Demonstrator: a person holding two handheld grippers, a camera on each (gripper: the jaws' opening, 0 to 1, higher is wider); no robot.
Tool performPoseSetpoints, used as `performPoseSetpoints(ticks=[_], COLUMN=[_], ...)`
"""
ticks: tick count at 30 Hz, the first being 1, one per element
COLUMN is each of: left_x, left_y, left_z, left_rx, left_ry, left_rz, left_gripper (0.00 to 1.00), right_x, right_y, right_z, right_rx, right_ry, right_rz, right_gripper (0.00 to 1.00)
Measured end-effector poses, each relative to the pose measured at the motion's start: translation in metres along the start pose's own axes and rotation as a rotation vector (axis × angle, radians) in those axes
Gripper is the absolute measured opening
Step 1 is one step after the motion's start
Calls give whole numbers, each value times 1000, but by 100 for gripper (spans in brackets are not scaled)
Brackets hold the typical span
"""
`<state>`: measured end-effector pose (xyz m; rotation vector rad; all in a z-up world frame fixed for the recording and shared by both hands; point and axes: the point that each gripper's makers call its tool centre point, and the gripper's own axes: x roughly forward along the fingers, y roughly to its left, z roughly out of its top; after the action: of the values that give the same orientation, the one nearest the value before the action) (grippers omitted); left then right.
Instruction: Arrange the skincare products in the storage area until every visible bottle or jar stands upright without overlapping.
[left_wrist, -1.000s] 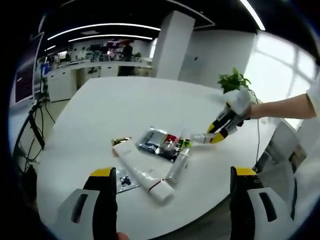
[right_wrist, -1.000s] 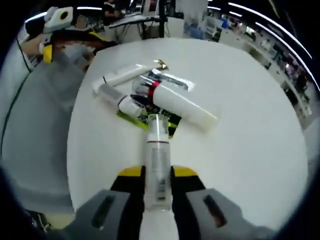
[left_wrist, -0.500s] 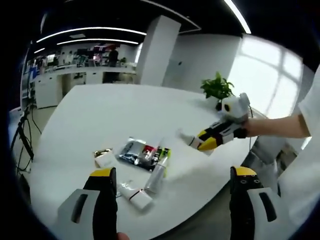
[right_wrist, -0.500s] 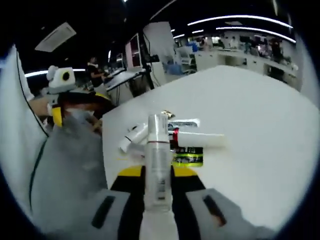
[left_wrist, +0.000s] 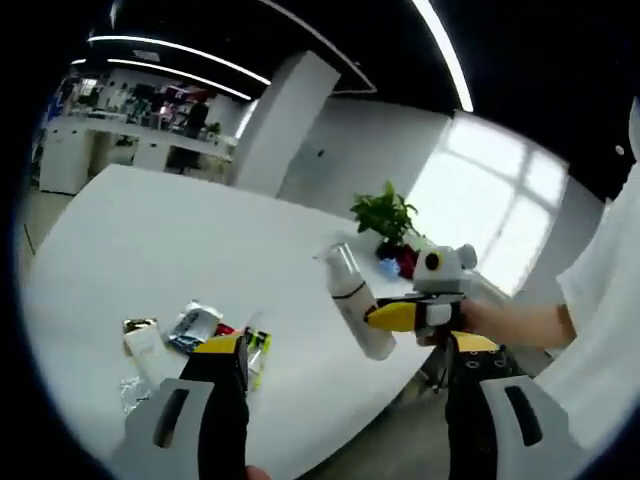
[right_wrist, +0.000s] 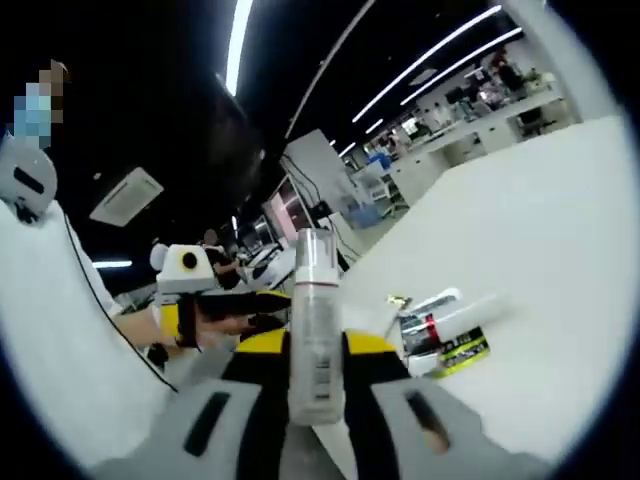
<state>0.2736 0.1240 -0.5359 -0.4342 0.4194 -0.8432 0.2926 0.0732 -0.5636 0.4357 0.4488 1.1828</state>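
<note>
- Right gripper (right_wrist: 315, 350): jaws rise from the bottom centre of the right gripper view, clamped on a clear bottle (right_wrist: 314, 320) with a white cap; bottle runs straight up the middle of the frame, cap end at the top.
- Left gripper view, right of centre: the right gripper (left_wrist: 368, 318) shows with its yellow-tipped jaws pointing left, the clear bottle (left_wrist: 355, 300) gripped near its lower end and tilted, cap toward upper left. It hangs above the white table (left_wrist: 150, 230), off the surface.
- Left gripper (left_wrist: 340, 400): jaws rise from the bottom of its own view, wide apart, nothing between them.
- In the right gripper view the left gripper (right_wrist: 272, 305) sits at left centre, held in a hand (right_wrist: 225, 325); whether it is open cannot be told from there.
- Rest of the skincare items lie in a loose pile on the table, lower left of the left gripper view: a white tube (left_wrist: 148, 350), a dark foil pouch (left_wrist: 195, 325), a green-and-black packet (left_wrist: 258, 350), partly hidden by the left jaw.
- Same pile at right centre of the right gripper view: pouch with red mark (right_wrist: 425, 325), a white tube (right_wrist: 480, 308), green-and-black packet (right_wrist: 460, 353). All lying flat.
- Potted plant (left_wrist: 385, 215) at the far table edge, centre of the left gripper view.
</note>
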Motion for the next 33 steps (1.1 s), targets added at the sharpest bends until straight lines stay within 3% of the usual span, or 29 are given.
performPoseSetpoints(ticks=[4, 9, 16, 22, 29, 33], left_x=[3, 7, 15, 24, 28, 30], left_y=[-16, -24, -42, -55, -69, -77], left_z=[11, 14, 21, 25, 22, 21], left_rx=[-39, 3, 8, -11, -45, -49], left_ry=[-35, -17, -6, -3, 7, 15], left_rz=[-74, -94, -191, -260, -319, -345], left_gripper=[72, 63, 52, 41, 21, 19], right_x=[0, -2, -6, -8, -16, -23], right_y=[12, 28, 51, 64, 73, 76], right_z=[2, 8, 20, 19, 21, 20], right_rx=[22, 41, 64, 70, 76, 54], right_ry=[-36, -80, -150, -168, -201, -212], right_rz=[33, 83, 180, 222, 240, 232], right_gripper=[19, 19, 19, 20, 20, 20])
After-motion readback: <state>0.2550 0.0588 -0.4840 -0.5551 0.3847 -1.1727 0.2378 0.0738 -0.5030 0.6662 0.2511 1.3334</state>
